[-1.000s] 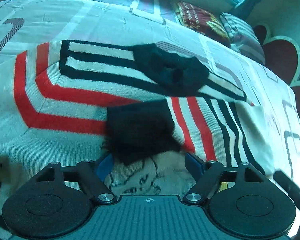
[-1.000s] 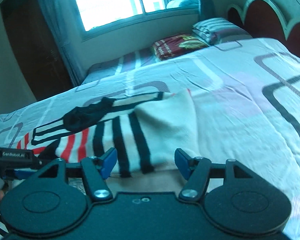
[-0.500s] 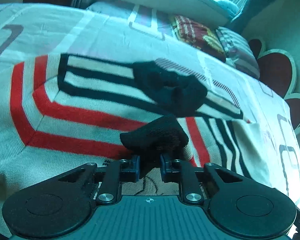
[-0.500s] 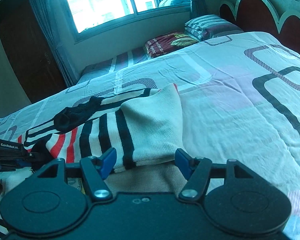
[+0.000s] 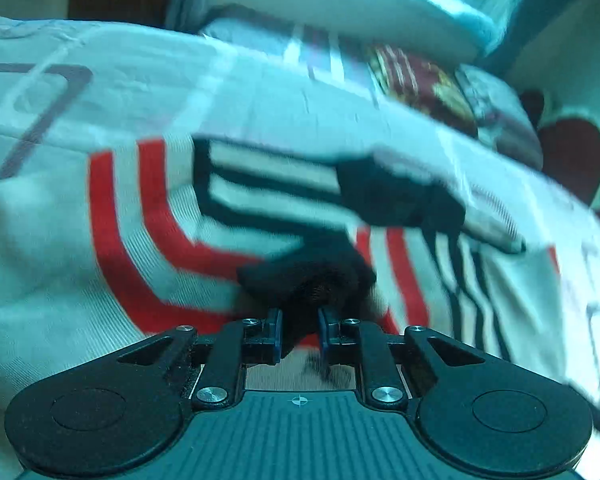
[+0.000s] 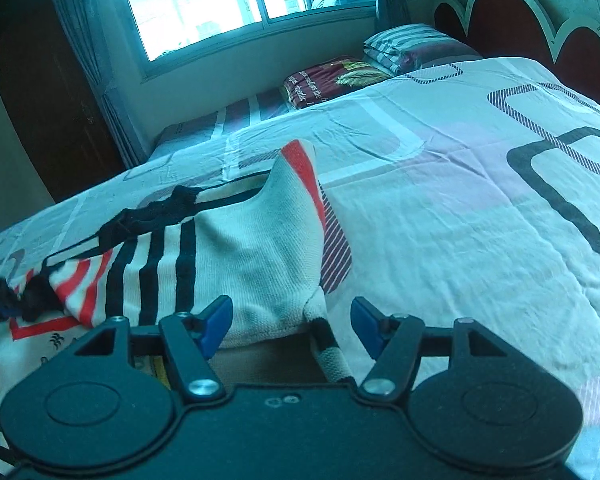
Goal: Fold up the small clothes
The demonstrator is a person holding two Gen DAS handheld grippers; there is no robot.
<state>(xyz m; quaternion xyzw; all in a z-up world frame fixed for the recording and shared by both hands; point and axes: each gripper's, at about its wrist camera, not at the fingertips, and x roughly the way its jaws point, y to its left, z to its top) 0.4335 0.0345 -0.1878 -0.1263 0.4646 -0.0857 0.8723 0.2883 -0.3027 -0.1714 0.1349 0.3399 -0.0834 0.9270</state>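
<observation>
Sweater cuff pinched, one side still loose

Sweater [image 5: 148,240] lies spread on the bed [image 6: 440,200], a knit one with red and black stripes, and its black cuff [image 5: 308,280] is clamped between the narrowed jaws of the left hand-held gripper [image 5: 300,330]. The left view is smeared with motion blur, so how deep the cuff sits between the pads is hard to judge; a shallow bite on soft ribbing could slip out as the sleeve is drawn across.

The right hand-held gripper [image 6: 292,322] has its blue pads wide apart and holds nothing. It hovers low over the near edge of the sweater, where a folded white panel [image 6: 260,248] stands up in a loose ridge. With that side unpinned, a pull from the left could drag the whole garment over the sheet instead of folding it, and the ridge could flop either way.

A second black cuff [image 5: 396,200] rests on top of the striped body farther back. If the carried sleeve lands on it, the two could bunch into a lump. A narrow striped strip [image 6: 332,356] lies between the right pads and may snag when they shut.
</observation>
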